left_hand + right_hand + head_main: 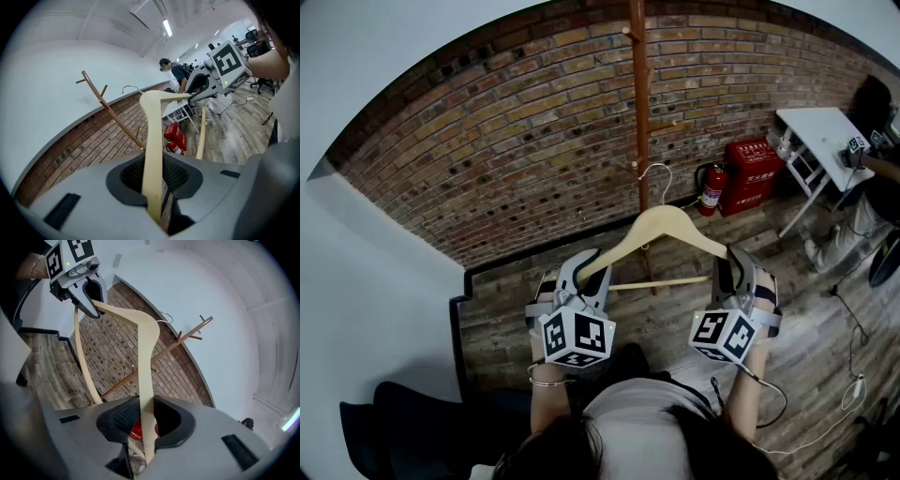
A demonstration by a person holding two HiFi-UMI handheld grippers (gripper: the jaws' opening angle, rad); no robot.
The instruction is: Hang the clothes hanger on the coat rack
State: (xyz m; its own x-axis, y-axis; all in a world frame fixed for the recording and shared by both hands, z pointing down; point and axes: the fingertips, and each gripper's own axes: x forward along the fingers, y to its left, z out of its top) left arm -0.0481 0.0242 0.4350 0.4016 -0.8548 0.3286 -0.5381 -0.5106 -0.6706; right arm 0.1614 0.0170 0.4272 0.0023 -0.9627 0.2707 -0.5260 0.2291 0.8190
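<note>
**Item: pale wooden clothes hanger with a lower crossbar and a metal wire hook** [661, 227]
- Position: held in the air in front of the person, roughly level, with the hook uppermost.
- Left end: lies between the jaws of the left gripper [586, 269]. The left gripper view shows the grey pads [177, 174] clenched on the wooden arm.
- Right end: lies between the jaws of the right gripper [729, 269], which is likewise clamped on the wood in its own view.
- Span: the hanger bridges the two grippers.

**Item: slim brown wooden coat rack with short angled pegs** [638, 94]
- Position: stands against the red brick wall [487, 159], directly beyond the hanger.
- Relation: the hook sits close beside the pole in the head view. Both gripper views show it apart from the pegs, so the hanger is not yet hung.

**Surroundings:** a red fire extinguisher [711, 187] stands on the wooden plank floor [825, 356] right of the rack.
</note>
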